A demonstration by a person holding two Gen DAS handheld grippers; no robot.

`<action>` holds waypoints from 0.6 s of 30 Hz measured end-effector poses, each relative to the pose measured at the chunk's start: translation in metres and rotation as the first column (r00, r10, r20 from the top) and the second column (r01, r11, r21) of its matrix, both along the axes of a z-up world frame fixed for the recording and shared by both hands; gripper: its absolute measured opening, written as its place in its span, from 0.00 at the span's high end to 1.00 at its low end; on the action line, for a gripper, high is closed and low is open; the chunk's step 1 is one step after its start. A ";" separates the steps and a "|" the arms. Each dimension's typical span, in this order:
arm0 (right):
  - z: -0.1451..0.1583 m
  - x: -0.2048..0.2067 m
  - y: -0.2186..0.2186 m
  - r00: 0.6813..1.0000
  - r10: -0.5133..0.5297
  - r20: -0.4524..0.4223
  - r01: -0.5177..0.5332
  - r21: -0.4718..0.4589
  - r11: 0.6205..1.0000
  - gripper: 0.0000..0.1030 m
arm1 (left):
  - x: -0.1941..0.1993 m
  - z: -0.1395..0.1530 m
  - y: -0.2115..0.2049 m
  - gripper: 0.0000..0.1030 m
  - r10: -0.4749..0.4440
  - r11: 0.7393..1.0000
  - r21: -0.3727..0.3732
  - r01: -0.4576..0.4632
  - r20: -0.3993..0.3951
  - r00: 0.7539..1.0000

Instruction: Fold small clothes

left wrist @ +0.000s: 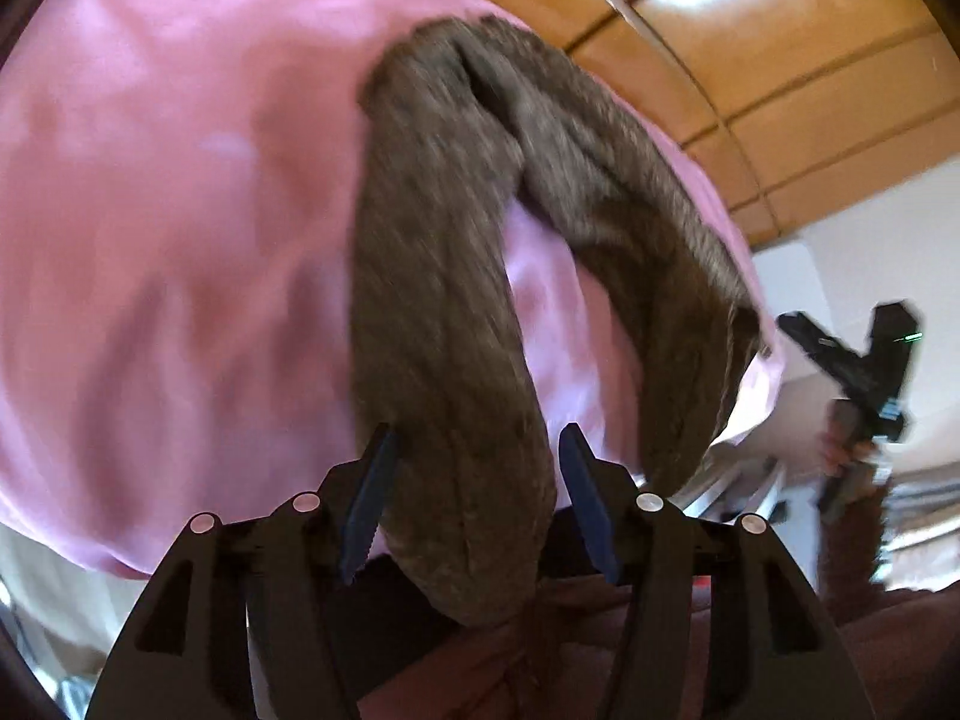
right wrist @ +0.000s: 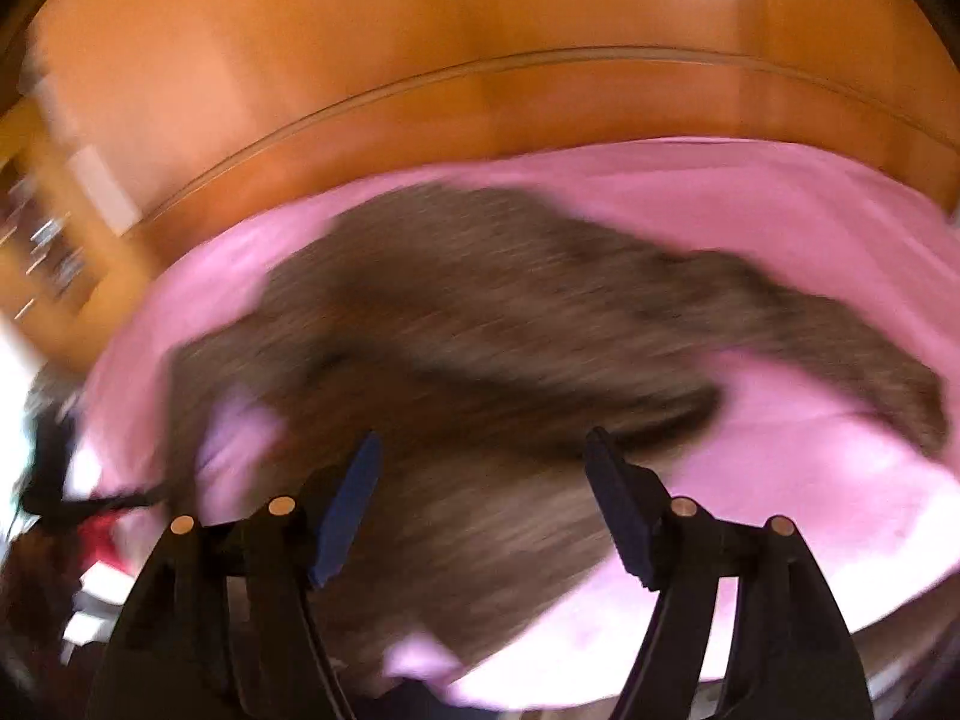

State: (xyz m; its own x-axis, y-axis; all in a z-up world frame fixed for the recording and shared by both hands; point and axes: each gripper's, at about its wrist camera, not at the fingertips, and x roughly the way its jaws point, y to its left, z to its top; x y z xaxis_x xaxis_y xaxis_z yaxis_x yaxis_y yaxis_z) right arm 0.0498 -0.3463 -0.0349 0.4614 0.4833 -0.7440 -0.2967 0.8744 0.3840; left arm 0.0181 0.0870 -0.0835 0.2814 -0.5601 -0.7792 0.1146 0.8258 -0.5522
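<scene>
Both tools are standing with jaws apart: my left tool (left wrist: 477,501) is straddling one end of the brown knit garment (left wrist: 444,276) without its pads pressing, and my right tool (right wrist: 483,501) is hanging open above the same piece. I am seeing two tools and one garment, ribbed, fuzzy and bent in an arch. It is lying on a pink sheet (left wrist: 180,210), which is covering the surface. Orange wooden panelling (right wrist: 420,30) is running behind, blurred.
</scene>
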 end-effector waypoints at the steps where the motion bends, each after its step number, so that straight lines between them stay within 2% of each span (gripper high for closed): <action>1: -0.003 -0.009 0.014 0.998 0.057 -0.028 -0.056 0.027 0.998 0.32 | -0.001 -0.003 -0.006 0.48 -0.007 1.000 0.020 0.006 0.012 1.000; 3: -0.015 -0.028 0.045 0.986 0.143 -0.084 -0.140 0.033 0.990 0.32 | -0.001 -0.007 -0.017 0.69 -0.011 0.999 0.049 0.010 0.025 1.000; 6: -0.041 -0.041 0.078 0.986 0.133 -0.104 -0.142 -0.076 0.987 0.31 | 0.003 -0.005 -0.018 0.90 -0.007 0.999 0.054 0.004 0.062 0.998; 8: -0.059 -0.039 0.095 0.988 0.111 -0.112 -0.125 -0.130 0.984 0.32 | 0.002 0.005 -0.016 0.92 -0.011 0.998 0.070 0.004 0.107 0.994; 9: -0.072 -0.038 0.104 0.990 0.090 -0.109 -0.111 -0.199 0.974 0.35 | 0.002 0.013 -0.013 0.93 -0.008 0.998 0.070 -0.002 0.132 0.991; 10: -0.082 -0.036 0.108 0.990 0.080 -0.115 -0.106 -0.245 0.964 0.42 | 0.004 0.022 -0.007 0.93 0.001 0.997 0.071 -0.013 0.161 0.987; 11: -0.091 -0.032 0.114 0.989 0.064 -0.131 -0.098 -0.272 0.957 0.61 | 0.005 0.033 0.000 0.93 0.016 0.997 0.074 -0.031 0.197 0.980; 13: -0.089 -0.033 0.114 0.991 0.055 -0.120 -0.087 -0.284 0.955 0.82 | 0.005 0.064 0.023 0.93 0.056 0.993 0.082 -0.083 0.287 0.956; 14: -0.085 -0.033 0.112 0.991 0.061 -0.120 -0.090 -0.258 0.962 0.88 | 0.005 0.079 0.034 0.93 0.072 0.990 0.093 -0.109 0.328 0.942; 16: -0.066 -0.038 0.102 0.985 0.104 -0.135 -0.116 -0.084 0.990 0.90 | 0.005 0.111 0.059 0.93 0.105 0.977 0.125 -0.170 0.412 0.905; 18: -0.042 -0.048 0.097 0.980 0.168 -0.107 -0.161 0.069 0.985 0.92 | 0.006 0.137 0.084 0.93 0.119 0.957 0.180 -0.229 0.475 0.872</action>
State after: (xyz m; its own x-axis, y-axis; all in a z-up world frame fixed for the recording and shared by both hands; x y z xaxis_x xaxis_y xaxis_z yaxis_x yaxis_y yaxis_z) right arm 0.0017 -0.2497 -0.0770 0.2876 0.5907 -0.7539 -0.3870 0.7917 0.4727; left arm 0.0241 0.1711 0.0536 0.7110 -0.2954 -0.6381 0.1500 0.9503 -0.2729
